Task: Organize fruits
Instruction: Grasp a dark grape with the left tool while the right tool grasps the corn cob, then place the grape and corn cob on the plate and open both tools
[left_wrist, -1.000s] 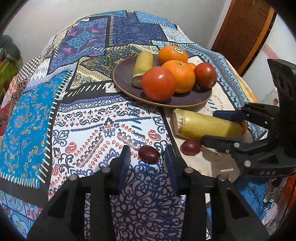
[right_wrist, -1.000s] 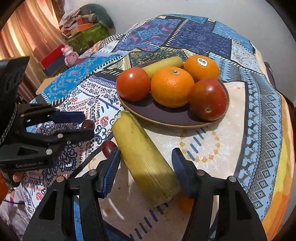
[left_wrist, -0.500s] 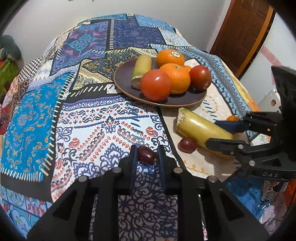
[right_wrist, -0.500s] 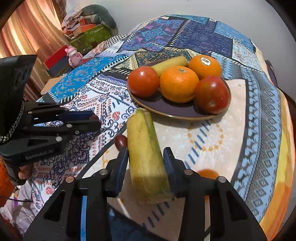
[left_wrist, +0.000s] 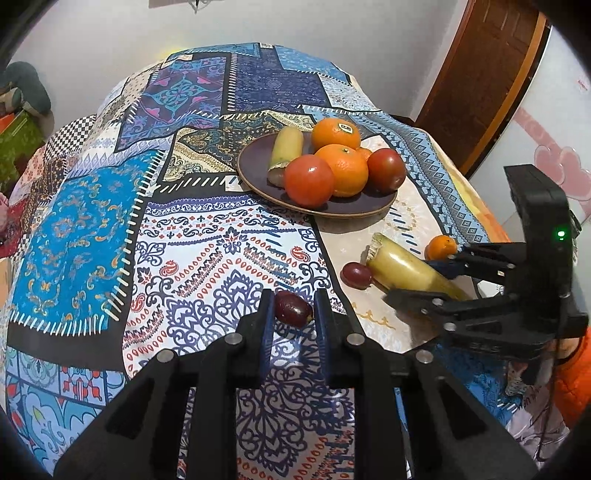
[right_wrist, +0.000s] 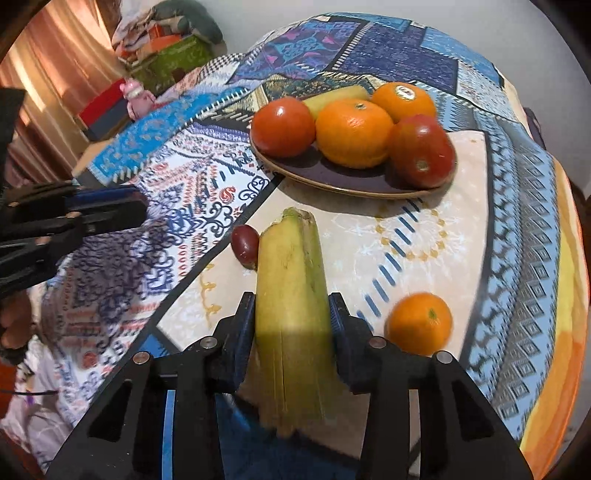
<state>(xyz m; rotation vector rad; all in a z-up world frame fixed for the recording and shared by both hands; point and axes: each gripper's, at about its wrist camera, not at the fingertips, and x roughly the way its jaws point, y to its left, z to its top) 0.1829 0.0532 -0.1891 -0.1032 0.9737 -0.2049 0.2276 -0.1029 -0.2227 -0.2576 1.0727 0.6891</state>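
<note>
Plate (left_wrist: 373, 211) already held five fruits. Left gripper (left_wrist: 293, 314) pinched dark grape (left_wrist: 291, 312); right gripper (right_wrist: 291, 325) clamped banana piece (right_wrist: 291, 295). Second grape (right_wrist: 245, 240), small orange (right_wrist: 420, 323) lay outside jaws, unplaced.

A dark brown plate (left_wrist: 373, 206) near the desk's middle carries two tomatoes, two oranges and a short yellow-green banana piece (left_wrist: 286, 149), all crowded together and touching. Nearer the desk's near edge, a longer banana piece (right_wrist: 291, 295), pale yellow with green ridges and a ragged cut end, is clamped at its middle. A dark red grape (right_wrist: 244, 244) lies just beside its cut end; a small orange (right_wrist: 420, 324) lies near its other side. Another dark grape (left_wrist: 291, 313) is pinched lengthwise, off the patterned cloth.
</note>
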